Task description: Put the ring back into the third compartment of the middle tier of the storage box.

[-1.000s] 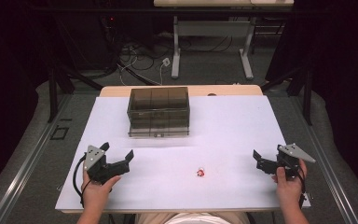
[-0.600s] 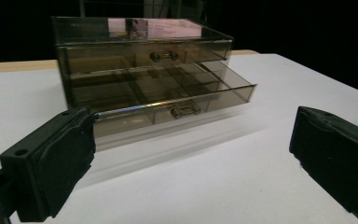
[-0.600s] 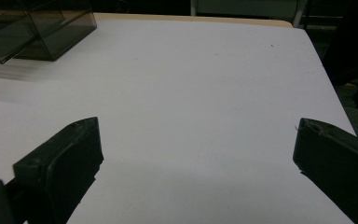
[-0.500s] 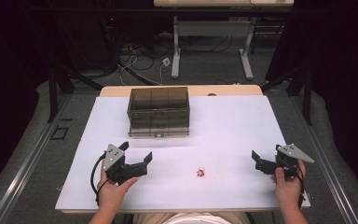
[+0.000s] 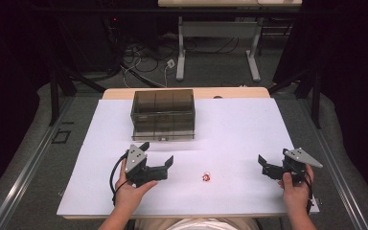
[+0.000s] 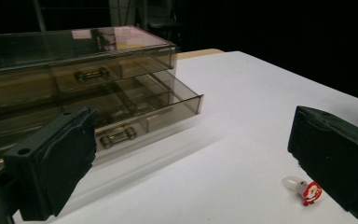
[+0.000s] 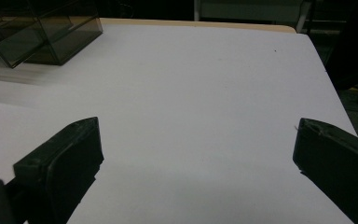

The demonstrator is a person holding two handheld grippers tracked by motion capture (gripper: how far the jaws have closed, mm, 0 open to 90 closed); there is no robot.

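Trinket (image 5: 206, 177), a tiny red-and-white piece with a clear plastic part, lies alone on the white table (image 5: 239, 129), in front of the drawer box (image 5: 163, 114) and a little toward the person's right. In the left gripper view the trinket (image 6: 303, 189) sits just beside the inner face of one jaw, low in the frame.

Left gripper (image 5: 160, 163) is held just left of the trinket, in front of the drawer box, its jaws spread wide and holding nothing. Right gripper (image 5: 264, 167) hangs well to the right of the trinket, also released and empty.

The likely step is picking up the trinket with the left gripper. To do it well, the jaws should come down on either side of the piece, stay level with the table, and close slowly, since something this small and light could skid away or flip from a glancing touch. Gripping the clear part may be steadier than the painted part.

Drawer box is smoky see-through plastic with metal handles, standing at the far side of the table. Its lower drawer (image 6: 158, 109) is pulled out toward the trinket; the upper drawer (image 6: 98, 70) is shut. Through the tinted walls I cannot make out anything inside either drawer.
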